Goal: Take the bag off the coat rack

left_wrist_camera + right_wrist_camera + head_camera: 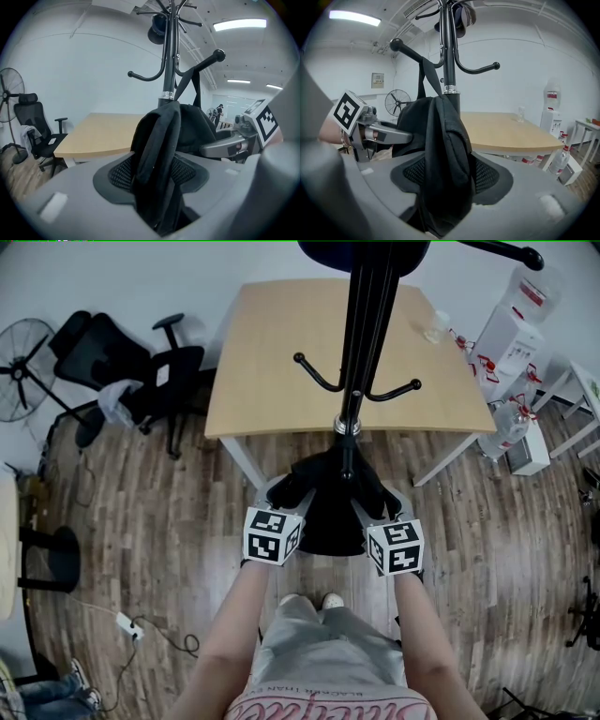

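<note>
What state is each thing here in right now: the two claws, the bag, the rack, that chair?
left claw, closed on a fold of the bag.
right claw, closed on the bag too.
bag, hanging by its strap, not yet off.
hook, carrying the bag's strap.
coat rack, upright.
office chair, nobody in it, a pale cloth draped on it.

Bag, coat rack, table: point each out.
bag [440,150], right gripper view, black fabric between the jaws.
coat rack [364,324], head view, middle of the black pole.
table [272,362], head view, bare wooden top left of the pole.
</note>
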